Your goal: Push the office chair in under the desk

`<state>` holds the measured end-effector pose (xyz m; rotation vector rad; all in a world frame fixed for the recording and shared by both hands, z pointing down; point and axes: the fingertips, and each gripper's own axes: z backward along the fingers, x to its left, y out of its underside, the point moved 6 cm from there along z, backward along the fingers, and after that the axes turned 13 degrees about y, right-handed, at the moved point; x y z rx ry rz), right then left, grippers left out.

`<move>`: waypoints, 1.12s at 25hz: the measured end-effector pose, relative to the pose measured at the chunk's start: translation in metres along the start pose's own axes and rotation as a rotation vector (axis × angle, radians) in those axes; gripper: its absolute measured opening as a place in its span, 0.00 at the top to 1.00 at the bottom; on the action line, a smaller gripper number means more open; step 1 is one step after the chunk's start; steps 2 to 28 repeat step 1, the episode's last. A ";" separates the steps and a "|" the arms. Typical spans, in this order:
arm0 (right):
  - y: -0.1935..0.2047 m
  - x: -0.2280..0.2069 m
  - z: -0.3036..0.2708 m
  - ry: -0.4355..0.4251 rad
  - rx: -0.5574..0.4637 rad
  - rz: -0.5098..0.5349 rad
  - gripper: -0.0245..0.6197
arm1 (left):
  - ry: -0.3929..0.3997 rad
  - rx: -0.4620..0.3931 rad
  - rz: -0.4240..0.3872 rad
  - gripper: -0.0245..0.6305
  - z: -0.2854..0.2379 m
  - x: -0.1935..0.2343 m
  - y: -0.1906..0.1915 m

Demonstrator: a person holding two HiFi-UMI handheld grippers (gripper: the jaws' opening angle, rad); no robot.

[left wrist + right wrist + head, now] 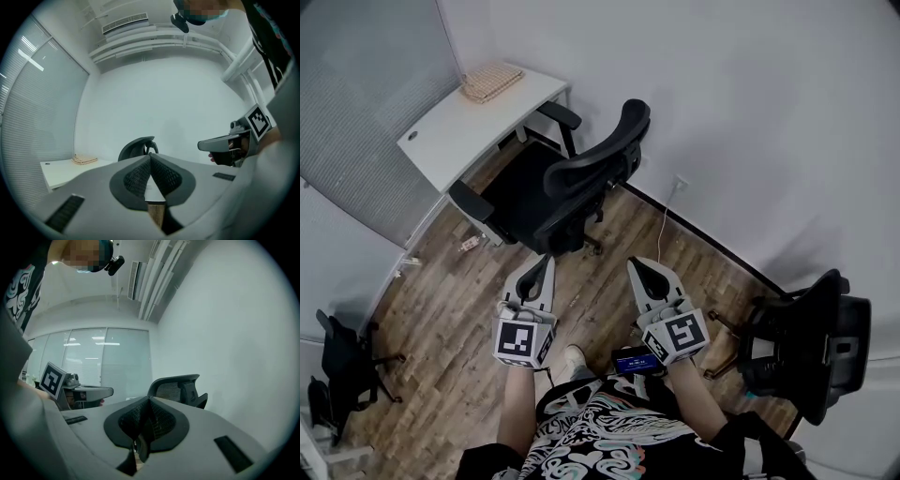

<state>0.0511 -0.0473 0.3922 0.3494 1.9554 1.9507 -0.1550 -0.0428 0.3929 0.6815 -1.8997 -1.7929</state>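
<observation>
Corner room with a wood floor [441, 309], a white bench [459, 127] set by the blinds [356, 94].
The black office chair [572, 187] stands just off the bench's front edge, backrest toward me. I hold my left tool [544, 264] and right tool [637, 267] short of it, both pinched together on nothing.

The office chair [586, 173] has a black mesh back on a matt black plastic frame. The desk [478, 122] is smooth matt white and carries a woven mat [492, 82]. The floor [441, 319] is brown wood-grain plank. The left gripper [547, 260] and right gripper [636, 265] are matt grey plastic with dark, finely textured pads [136, 178]
</observation>
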 end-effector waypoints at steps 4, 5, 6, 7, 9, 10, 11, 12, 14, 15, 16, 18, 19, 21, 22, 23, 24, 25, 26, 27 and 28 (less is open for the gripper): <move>0.000 0.000 0.000 -0.002 0.000 -0.001 0.96 | -0.001 0.001 0.001 0.93 0.000 0.000 0.000; 0.000 0.000 0.000 -0.002 0.000 -0.001 0.96 | -0.001 0.001 0.001 0.93 0.000 0.000 0.000; 0.000 0.000 0.000 -0.002 0.000 -0.001 0.96 | -0.001 0.001 0.001 0.93 0.000 0.000 0.000; 0.000 0.000 0.000 -0.002 0.000 -0.001 0.96 | -0.001 0.001 0.001 0.93 0.000 0.000 0.000; 0.000 0.000 0.000 -0.002 0.000 -0.001 0.96 | -0.001 0.001 0.001 0.93 0.000 0.000 0.000; 0.000 0.000 0.000 -0.002 0.000 -0.001 0.96 | -0.001 0.001 0.001 0.93 0.000 0.000 0.000; 0.000 0.000 0.000 -0.002 0.000 -0.001 0.96 | -0.001 0.001 0.001 0.93 0.000 0.000 0.000; 0.000 0.000 0.000 -0.002 0.000 -0.001 0.96 | -0.001 0.001 0.001 0.93 0.000 0.000 0.000; 0.000 0.000 0.000 -0.002 0.000 -0.001 0.96 | -0.001 0.001 0.001 0.93 0.000 0.000 0.000; 0.000 0.000 0.000 -0.002 0.000 -0.001 0.96 | -0.001 0.001 0.001 0.93 0.000 0.000 0.000; 0.000 0.000 0.000 -0.002 0.000 -0.001 0.96 | -0.001 0.001 0.001 0.93 0.000 0.000 0.000; 0.000 0.000 0.000 -0.002 0.000 -0.001 0.96 | -0.001 0.001 0.001 0.93 0.000 0.000 0.000; 0.000 0.000 0.000 -0.002 0.000 -0.001 0.96 | -0.001 0.001 0.001 0.93 0.000 0.000 0.000; 0.000 0.000 0.000 -0.002 0.000 -0.001 0.96 | -0.001 0.001 0.001 0.93 0.000 0.000 0.000; 0.000 0.000 0.000 -0.002 0.000 -0.001 0.96 | -0.001 0.001 0.001 0.93 0.000 0.000 0.000; 0.000 0.000 0.000 -0.002 0.000 -0.001 0.96 | -0.001 0.001 0.001 0.93 0.000 0.000 0.000; 0.000 0.000 0.000 -0.002 0.000 -0.001 0.96 | -0.001 0.001 0.001 0.93 0.000 0.000 0.000; 0.000 0.000 0.000 -0.002 0.000 -0.001 0.96 | -0.001 0.001 0.001 0.93 0.000 0.000 0.000; 0.000 0.000 0.000 -0.002 0.000 -0.001 0.96 | -0.001 0.001 0.001 0.93 0.000 0.000 0.000; 0.000 0.000 0.000 -0.002 0.000 -0.001 0.96 | -0.001 0.001 0.001 0.93 0.000 0.000 0.000; 0.000 0.000 0.000 -0.002 0.000 -0.001 0.96 | -0.001 0.001 0.001 0.93 0.000 0.000 0.000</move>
